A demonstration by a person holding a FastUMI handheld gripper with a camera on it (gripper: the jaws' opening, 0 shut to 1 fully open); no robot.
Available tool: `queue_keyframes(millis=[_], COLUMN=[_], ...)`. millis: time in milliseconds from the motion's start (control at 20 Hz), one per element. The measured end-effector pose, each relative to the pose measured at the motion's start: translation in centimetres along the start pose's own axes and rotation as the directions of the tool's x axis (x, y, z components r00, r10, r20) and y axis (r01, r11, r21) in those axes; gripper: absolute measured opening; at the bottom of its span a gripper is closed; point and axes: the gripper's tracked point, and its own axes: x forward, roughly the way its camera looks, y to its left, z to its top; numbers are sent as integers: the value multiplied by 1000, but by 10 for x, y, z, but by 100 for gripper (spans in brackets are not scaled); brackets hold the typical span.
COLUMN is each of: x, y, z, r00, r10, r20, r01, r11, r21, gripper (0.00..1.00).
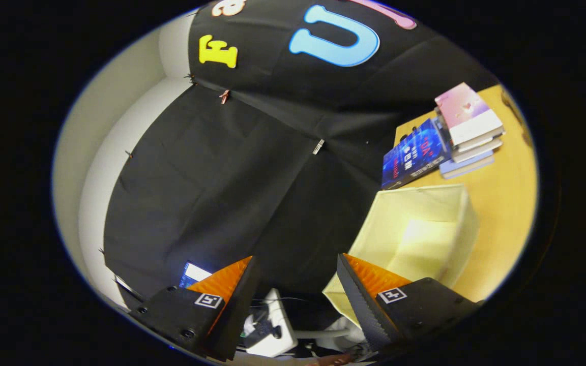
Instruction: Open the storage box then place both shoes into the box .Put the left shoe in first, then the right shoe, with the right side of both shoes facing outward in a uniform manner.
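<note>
While jaws stand wide and empty, tilted off the worktop (506, 213): risk of clipping the open storage box (425, 229) wall, tipping it toward stacked books (468, 127).

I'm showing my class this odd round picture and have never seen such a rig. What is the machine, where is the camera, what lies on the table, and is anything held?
The camera rides on a hand-held gripper and looks forward along its two fingers, which stand apart with nothing between them. The view is tilted. Beyond the fingers a pale fabric box stands open on a wooden table. Behind the box lies a stack of books, with one blue book leaning against it. A white power strip lies between the fingers, lower down. Black cloth is the booth's wall.
</note>
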Motion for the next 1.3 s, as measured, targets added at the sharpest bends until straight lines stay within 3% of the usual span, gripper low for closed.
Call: queue_keyframes(millis=[150,300,450,600,850,1000,1300], x=[-48,-100,-149,-205,-251,-264,-253], y=[-37,-80,-125,-178,-234,-263,-312], z=[-19,-30,-48,-65,-85,-86,-86], r00=[988,940,867,746,613,545,480], r10=[-156,-340,-499,-666,-790,-839,-877], r20=[-5,18,13,7,0,4,2], r01=[153,333,485,638,751,793,814], r11=[976,906,836,711,583,513,445], r21=[-155,-260,-256,-295,-309,-329,-374], gripper=[96,96,96,97,97,86,70])
